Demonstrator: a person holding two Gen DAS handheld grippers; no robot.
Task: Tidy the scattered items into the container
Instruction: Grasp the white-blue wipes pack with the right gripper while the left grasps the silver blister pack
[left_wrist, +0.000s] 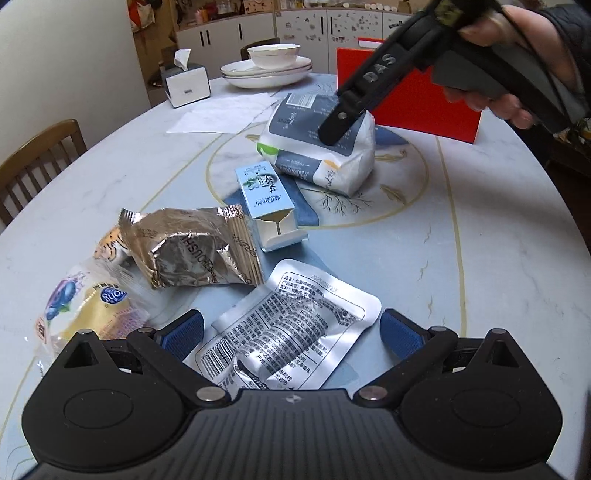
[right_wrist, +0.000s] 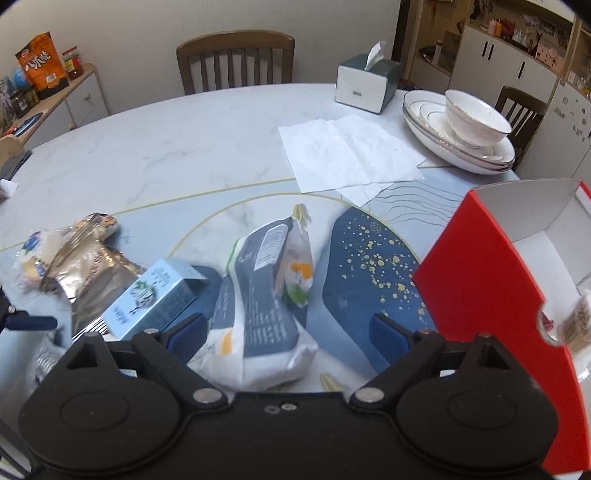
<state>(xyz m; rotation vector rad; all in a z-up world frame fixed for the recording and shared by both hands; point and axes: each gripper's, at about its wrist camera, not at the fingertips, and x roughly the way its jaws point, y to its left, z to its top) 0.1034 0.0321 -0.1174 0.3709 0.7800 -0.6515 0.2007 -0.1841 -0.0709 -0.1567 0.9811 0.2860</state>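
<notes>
My left gripper (left_wrist: 291, 332) is open low over the table, its blue pads on either side of a silver foil pouch (left_wrist: 295, 325) printed with black text. Left of that lie a crumpled gold wrapper (left_wrist: 188, 251) and a blueberry snack bag (left_wrist: 81, 310). A light blue carton (left_wrist: 266, 199) lies open-ended behind them. My right gripper (right_wrist: 290, 332) is open, with the white and dark blue tissue pack (right_wrist: 266, 295) between its fingers; I cannot tell whether they touch it. The open red box (right_wrist: 498, 277) stands just right of it, holding a small packet (right_wrist: 576, 317).
A tissue box (right_wrist: 365, 83), stacked white plates with a bowl (right_wrist: 469, 125) and loose paper sheets (right_wrist: 347, 151) sit at the far side of the marble table (right_wrist: 147, 147). Wooden chairs (right_wrist: 236, 59) ring it. A hand (left_wrist: 517, 33) holds the right gripper.
</notes>
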